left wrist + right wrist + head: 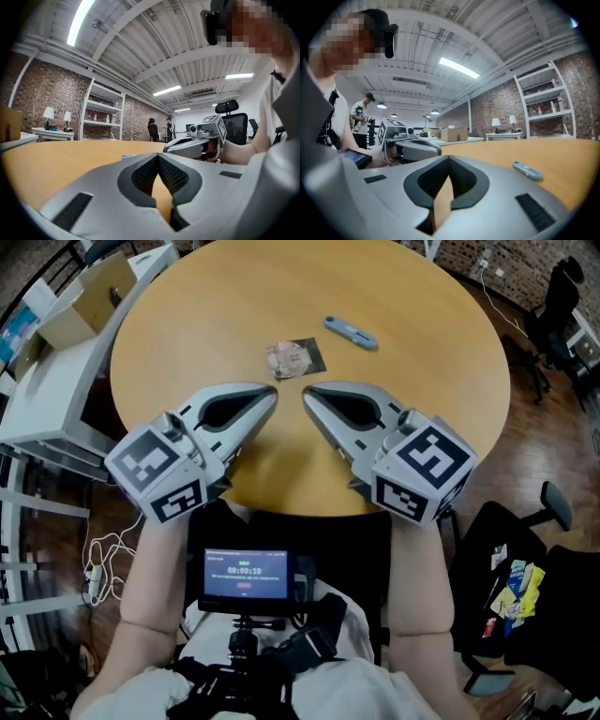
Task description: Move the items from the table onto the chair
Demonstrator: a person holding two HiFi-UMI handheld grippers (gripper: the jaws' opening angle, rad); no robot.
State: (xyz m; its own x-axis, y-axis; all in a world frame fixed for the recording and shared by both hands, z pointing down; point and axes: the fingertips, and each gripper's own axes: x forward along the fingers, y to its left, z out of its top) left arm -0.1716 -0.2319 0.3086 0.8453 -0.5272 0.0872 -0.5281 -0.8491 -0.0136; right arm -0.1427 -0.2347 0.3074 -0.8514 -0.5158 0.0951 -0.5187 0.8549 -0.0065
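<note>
Left hand-held gripper (272, 396) and right hand-held gripper (307, 396) are held pressed together near a packet (295, 357) on the tabletop (187, 324).
Jaws should be spread before the packet is pinched.

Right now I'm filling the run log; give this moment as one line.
left gripper: shut, empty | right gripper: shut, empty | blue cutter, small packet: on table, untouched

chair (480, 538) cut by right edge, packet (295, 357) print unreadable
</note>
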